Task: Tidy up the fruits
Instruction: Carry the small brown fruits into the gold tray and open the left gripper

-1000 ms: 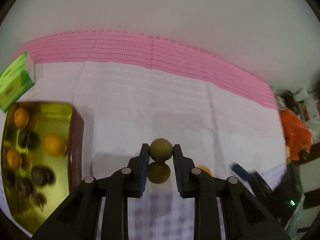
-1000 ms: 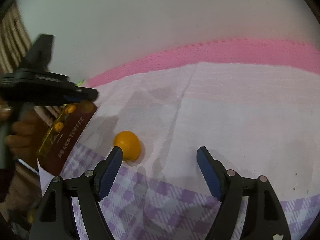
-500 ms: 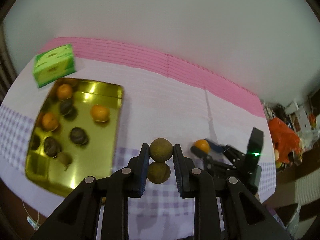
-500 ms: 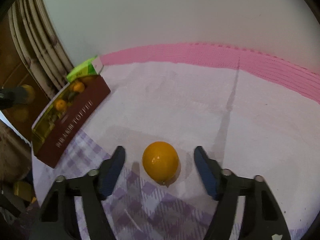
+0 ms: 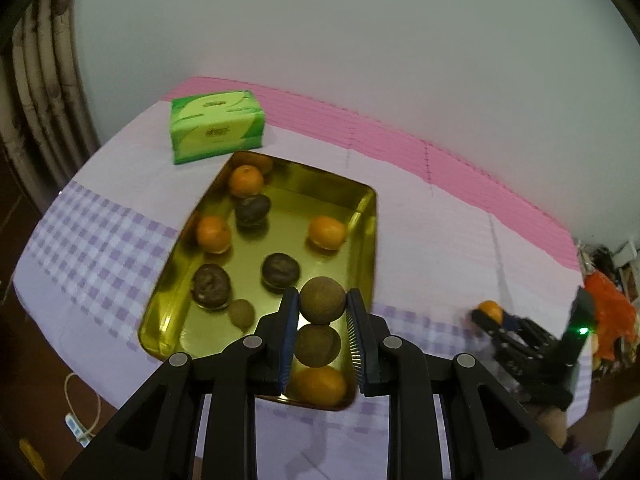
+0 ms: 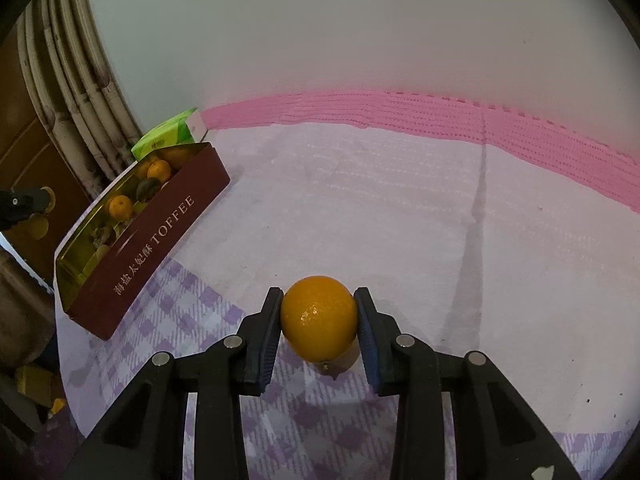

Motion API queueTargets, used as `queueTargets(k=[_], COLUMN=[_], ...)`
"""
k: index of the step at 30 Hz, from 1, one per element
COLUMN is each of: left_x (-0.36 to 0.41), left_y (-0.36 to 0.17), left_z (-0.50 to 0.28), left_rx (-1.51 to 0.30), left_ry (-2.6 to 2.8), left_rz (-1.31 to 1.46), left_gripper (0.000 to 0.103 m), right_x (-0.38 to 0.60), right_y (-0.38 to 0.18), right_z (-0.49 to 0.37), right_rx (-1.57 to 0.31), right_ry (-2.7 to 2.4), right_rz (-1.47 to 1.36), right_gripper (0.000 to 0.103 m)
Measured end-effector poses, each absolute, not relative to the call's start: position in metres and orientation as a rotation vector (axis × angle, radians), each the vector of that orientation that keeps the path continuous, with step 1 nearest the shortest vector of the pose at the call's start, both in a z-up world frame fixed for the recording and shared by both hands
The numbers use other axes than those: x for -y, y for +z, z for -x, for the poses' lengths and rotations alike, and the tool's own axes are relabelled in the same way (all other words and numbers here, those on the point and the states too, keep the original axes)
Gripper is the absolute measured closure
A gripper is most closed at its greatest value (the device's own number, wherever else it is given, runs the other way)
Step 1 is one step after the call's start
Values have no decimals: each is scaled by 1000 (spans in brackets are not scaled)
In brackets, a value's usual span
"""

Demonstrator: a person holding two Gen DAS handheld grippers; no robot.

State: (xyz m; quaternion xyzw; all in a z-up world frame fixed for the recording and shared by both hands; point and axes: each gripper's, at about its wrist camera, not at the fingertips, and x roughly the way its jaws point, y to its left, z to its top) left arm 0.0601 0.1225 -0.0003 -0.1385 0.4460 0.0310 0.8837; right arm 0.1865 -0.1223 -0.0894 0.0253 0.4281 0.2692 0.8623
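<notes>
While glossy in ribbed pads (image 6: 362, 322) — smooth round orange (image 6: 319, 322), perhaps dimpled

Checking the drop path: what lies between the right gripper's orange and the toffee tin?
Only bare cloth, in the right wrist view, separates the orange from the tin.

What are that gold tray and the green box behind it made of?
The gold tray looks like thin metal, probably tin: its inside is mirror-glossy and reflects the fruit, while the outer wall is matte maroon with printed lettering. The green box looks like printed paper or soft plastic wrap with a slight sheen; which of the two is unclear.
</notes>
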Motion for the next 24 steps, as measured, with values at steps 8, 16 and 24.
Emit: queueTargets(k=[8, 16, 24], left_x=[-124, -125, -119], left_y=[-22, -38, -48], left_z=[-63, -67, -69], left_rx=[-938, -982, -1007], left_ry=[65, 55, 64], left_rz=[256, 246, 193], left_gripper=[78, 78, 78], right_x=[121, 119, 118], right_y=[-96, -96, -97], right_z=[-188, -188, -189], right_rx=[-909, -916, -924], right_ry=[518, 506, 502], right_rz=[-44, -33, -26], right_gripper=[70, 70, 70])
